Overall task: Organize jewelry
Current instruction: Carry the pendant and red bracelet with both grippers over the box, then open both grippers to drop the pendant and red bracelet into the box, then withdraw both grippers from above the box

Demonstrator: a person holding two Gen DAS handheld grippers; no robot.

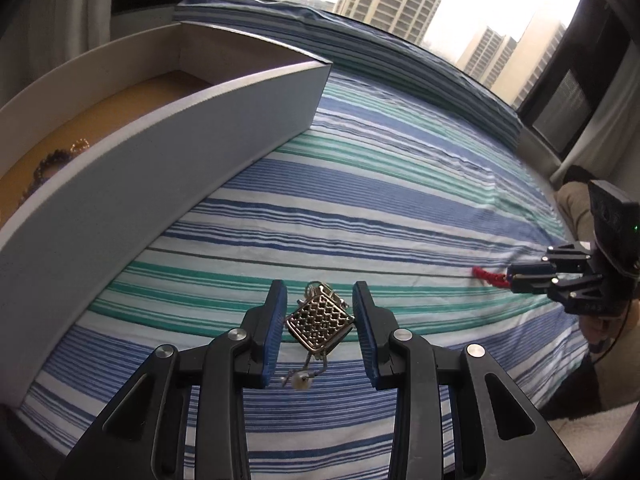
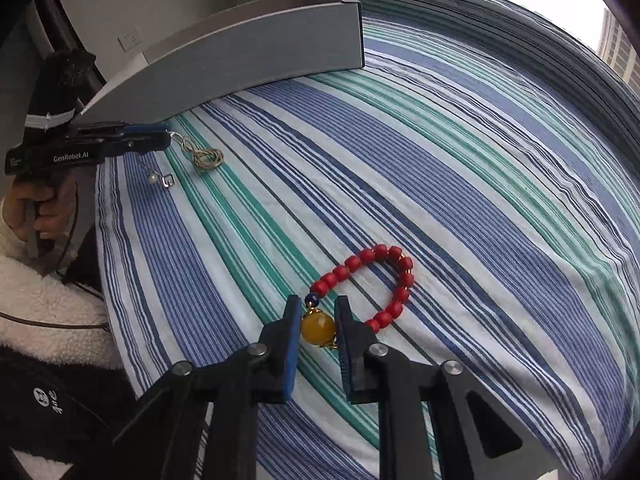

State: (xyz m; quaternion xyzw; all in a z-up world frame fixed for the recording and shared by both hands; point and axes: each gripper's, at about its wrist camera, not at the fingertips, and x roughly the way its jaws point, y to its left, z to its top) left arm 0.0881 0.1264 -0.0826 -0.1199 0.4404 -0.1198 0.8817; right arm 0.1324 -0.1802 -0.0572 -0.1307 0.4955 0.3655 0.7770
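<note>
In the left wrist view, a silver lattice pendant (image 1: 320,322) with a small pearl drop (image 1: 300,382) sits between the fingers of my left gripper (image 1: 320,320), touching both blue pads. In the right wrist view the left gripper (image 2: 166,140) holds this silver jewelry by its top, its chain (image 2: 206,158) trailing on the bed. My right gripper (image 2: 318,330) is closed around the amber bead (image 2: 318,329) of a red bead bracelet (image 2: 380,280) lying on the striped bedsheet (image 2: 480,200). The open grey box (image 1: 160,168) stands at the left.
The box holds a dark bead bracelet (image 1: 48,164) and a gold piece (image 1: 80,145) on its brown floor. Windows with buildings lie beyond the bed. The person's fleece sleeve (image 2: 48,304) is at the bed's left edge.
</note>
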